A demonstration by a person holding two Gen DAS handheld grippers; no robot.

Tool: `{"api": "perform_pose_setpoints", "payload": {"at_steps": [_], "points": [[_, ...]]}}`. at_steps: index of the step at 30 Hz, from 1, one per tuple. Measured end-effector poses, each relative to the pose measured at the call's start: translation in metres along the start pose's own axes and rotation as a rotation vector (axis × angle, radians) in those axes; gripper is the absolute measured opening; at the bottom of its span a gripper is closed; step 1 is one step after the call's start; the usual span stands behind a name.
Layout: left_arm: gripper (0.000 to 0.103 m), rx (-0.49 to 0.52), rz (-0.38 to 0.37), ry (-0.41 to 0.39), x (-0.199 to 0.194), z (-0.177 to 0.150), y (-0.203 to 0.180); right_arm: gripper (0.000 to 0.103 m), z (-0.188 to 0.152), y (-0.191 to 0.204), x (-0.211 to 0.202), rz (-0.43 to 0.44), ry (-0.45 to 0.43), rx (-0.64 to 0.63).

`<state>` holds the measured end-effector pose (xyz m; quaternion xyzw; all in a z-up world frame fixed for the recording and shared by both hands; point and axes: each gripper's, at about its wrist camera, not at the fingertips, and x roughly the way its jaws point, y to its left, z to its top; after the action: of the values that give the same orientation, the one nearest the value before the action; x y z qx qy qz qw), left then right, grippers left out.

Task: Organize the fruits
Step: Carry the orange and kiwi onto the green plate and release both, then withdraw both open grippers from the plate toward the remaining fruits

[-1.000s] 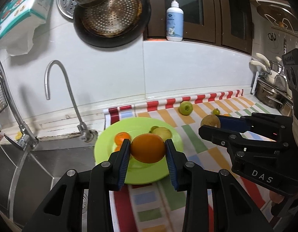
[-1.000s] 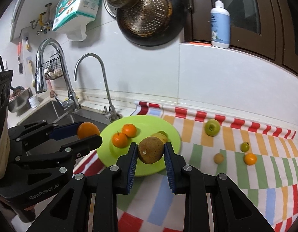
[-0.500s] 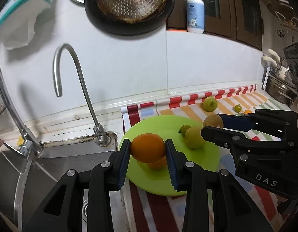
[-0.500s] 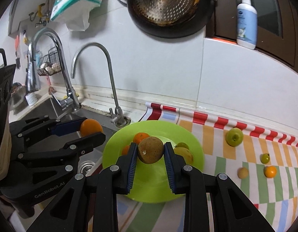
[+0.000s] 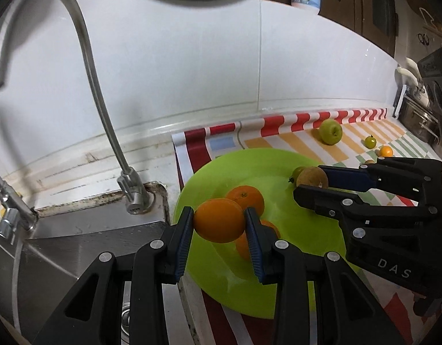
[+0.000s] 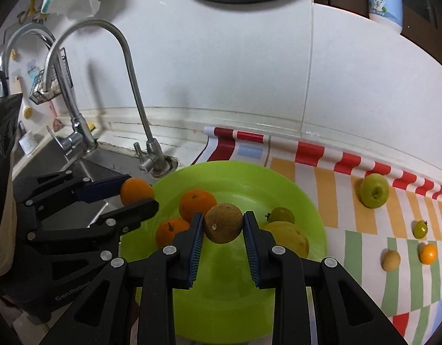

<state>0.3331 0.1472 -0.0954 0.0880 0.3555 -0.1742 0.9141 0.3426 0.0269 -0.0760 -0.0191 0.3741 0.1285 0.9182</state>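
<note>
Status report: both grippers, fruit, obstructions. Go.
Left hand-held gripper shut on round orange. Right hand-held gripper shut on brown round fruit. Both over lime-green plastic plate. Nothing blocking.

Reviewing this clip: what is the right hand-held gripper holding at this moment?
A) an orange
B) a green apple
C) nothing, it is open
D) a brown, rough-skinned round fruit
D: the right hand-held gripper is shut on a brown round fruit above the green plate, while the orange sits in the left hand-held gripper.
</note>
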Motion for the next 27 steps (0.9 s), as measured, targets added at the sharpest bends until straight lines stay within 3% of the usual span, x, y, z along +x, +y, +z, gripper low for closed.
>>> {"api": "perform_pose_setpoints", "payload": {"at_steps": [6,10,27], "points": [[0.037,-0.016,-0.045,0.023,0.014,0.001,0.003,0.029,0.001,-0.001,0.009,-0.002,0.006,0.003],[0.044,-0.019,-0.052,0.018,0.013,0.001,0.003,0.037,0.001,-0.005,0.008,-0.016,0.001,0.021],[0.049,-0.051,-0.034,-0.083,-0.066,0.007,-0.026,0.037,-0.014,-0.014,-0.073,-0.069,-0.11,0.077]]}}
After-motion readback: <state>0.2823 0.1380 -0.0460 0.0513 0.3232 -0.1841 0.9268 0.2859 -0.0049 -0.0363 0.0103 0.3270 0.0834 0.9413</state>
